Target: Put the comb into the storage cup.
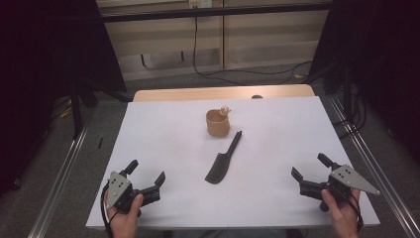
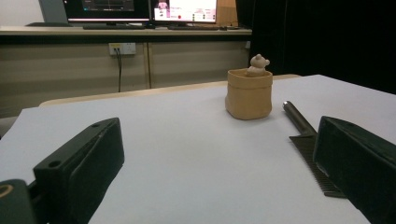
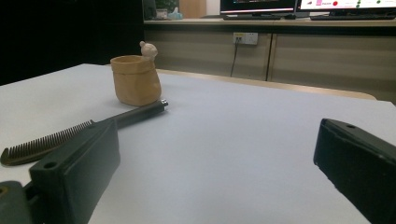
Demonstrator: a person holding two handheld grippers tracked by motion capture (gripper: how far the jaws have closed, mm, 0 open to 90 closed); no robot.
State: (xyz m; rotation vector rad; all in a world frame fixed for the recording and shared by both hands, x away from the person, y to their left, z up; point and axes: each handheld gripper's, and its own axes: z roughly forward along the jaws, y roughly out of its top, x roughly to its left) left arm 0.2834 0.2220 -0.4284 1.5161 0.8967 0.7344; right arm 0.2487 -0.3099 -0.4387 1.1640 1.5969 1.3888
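Observation:
A tan cup (image 1: pixel 218 123) (image 2: pixel 248 94) (image 3: pixel 136 80) with a small bear figure (image 1: pixel 225 110) (image 2: pixel 258 64) (image 3: pixel 148 48) on its rim stands upright near the middle of the white table (image 1: pixel 163 139). A black comb (image 1: pixel 223 159) (image 2: pixel 309 147) (image 3: pixel 79 133) lies flat just in front of the cup, its handle pointing toward the cup. My left gripper (image 1: pixel 145 177) (image 2: pixel 219 175) rests open at the near left corner, apart from the comb. Open too, my right gripper (image 1: pixel 310 167) (image 3: pixel 219 172) sits at the near right. Nothing lies between either pair of jaws.
The white sheet covers a wooden tabletop whose far edge (image 1: pixel 223 92) shows. Metal rails (image 1: pixel 59 173) run along both sides of the table. Cables (image 1: pixel 237 74) trail on the floor beyond. A counter with monitors (image 2: pixel 140 9) stands against the far wall.

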